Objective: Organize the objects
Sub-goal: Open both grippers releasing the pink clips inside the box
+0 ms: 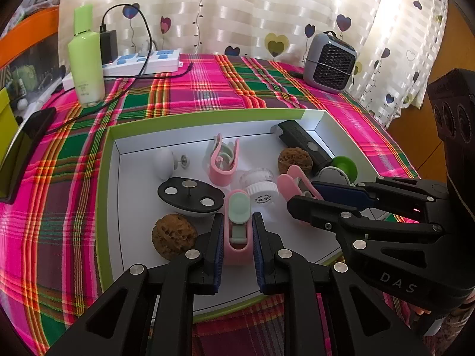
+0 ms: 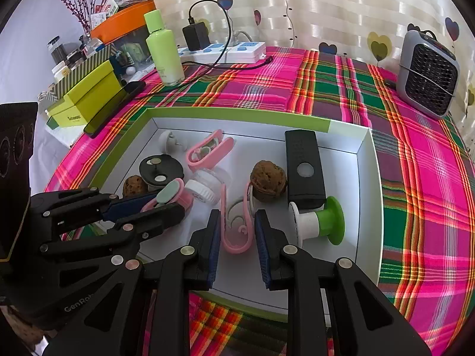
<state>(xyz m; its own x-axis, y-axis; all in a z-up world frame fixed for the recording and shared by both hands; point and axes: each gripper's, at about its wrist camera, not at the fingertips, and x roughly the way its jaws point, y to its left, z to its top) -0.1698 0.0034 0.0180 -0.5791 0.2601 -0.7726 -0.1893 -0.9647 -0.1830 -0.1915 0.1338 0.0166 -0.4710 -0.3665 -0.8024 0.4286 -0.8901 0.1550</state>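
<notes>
Each pink clip [image 1: 236, 231] [image 2: 236, 222] is clamped in tongs [image 1: 237, 237] [image 2: 237, 231] mid-body, probably light, springy plastic that's best pinched gently.

Plaid-clothed table [image 2: 297, 83]: tray [image 2: 237, 114], bottle [image 2: 164, 50], power strip [image 2: 225, 52], fan [image 2: 427, 74].

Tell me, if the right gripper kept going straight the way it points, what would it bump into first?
Probably nothing new: the right gripper is already shut on a pink clip. Pushed on, that clip would likely meet the walnut just beyond; depth is hard to judge.
</notes>
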